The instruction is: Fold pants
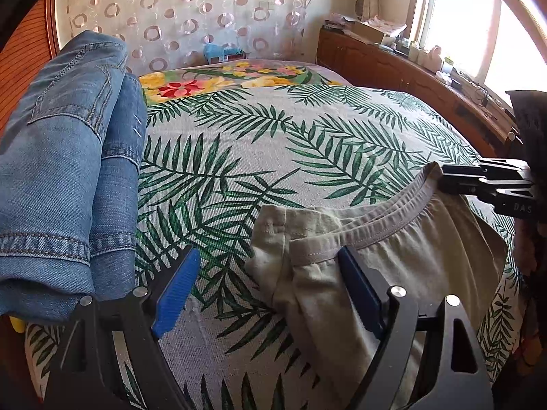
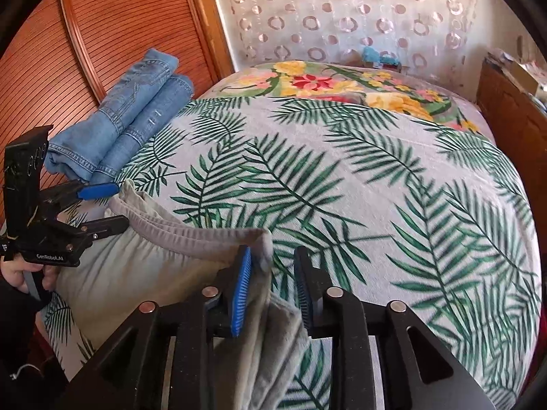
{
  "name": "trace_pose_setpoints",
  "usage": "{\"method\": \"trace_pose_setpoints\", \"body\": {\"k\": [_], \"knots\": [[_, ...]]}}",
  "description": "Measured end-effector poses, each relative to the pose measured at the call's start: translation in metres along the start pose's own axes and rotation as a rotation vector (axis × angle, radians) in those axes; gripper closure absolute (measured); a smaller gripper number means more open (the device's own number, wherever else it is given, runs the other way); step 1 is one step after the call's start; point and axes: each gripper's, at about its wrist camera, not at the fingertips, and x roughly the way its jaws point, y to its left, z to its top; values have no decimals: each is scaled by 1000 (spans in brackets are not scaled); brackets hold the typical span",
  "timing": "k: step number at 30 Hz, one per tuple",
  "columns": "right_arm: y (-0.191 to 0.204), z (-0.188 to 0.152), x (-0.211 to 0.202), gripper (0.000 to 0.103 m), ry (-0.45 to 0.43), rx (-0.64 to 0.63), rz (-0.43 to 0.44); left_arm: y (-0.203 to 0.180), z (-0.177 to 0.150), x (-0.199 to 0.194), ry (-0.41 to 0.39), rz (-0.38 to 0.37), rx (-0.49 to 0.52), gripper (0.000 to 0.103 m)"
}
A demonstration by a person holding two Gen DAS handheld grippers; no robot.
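Observation:
Pale grey pants (image 1: 410, 256) lie at the near edge of the bed, waistband (image 1: 376, 225) facing away from me. My left gripper (image 1: 270, 287) stands wide open over the waistband's left end; a bunched fold of cloth lies between the blue pads (image 1: 177, 290), untouched by the left one. It also shows in the right wrist view as the left gripper (image 2: 112, 205), at the pants' (image 2: 136, 266) far end. My right gripper (image 2: 273, 283) is open at the waistband's other corner, with cloth loose in the gap between its pads; it shows too as the right gripper (image 1: 442, 179).
Folded blue jeans (image 1: 68, 171) lie at the bed's left edge, next to a slatted wooden door (image 2: 102, 34). The leaf-print bedcover (image 1: 273, 153) stretches ahead to a floral blanket (image 1: 205, 82). A cluttered wooden sideboard (image 1: 393, 65) runs along the right under the window.

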Motion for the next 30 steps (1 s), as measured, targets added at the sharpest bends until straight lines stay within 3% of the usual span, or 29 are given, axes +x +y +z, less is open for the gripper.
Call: {"method": "trace_pose_setpoints", "body": {"k": [14,26,27,28,30], "knots": [[13,-51,-53,75,36,52,-60,0,0,1,3,-1,0,18],[26,-83,-87,75,61,40,-50,0,0,2,3,-2,-1,18],[26,-84,-88,89,60,36,-41,0,0,2,3,-2,-1,18],[27,-85,-89,96,67,29,-30,0,0,2,3,-2,-1,18],[29,-89,-91,98,72,7,-39,0,0,2,3,-2,-1,18]]}}
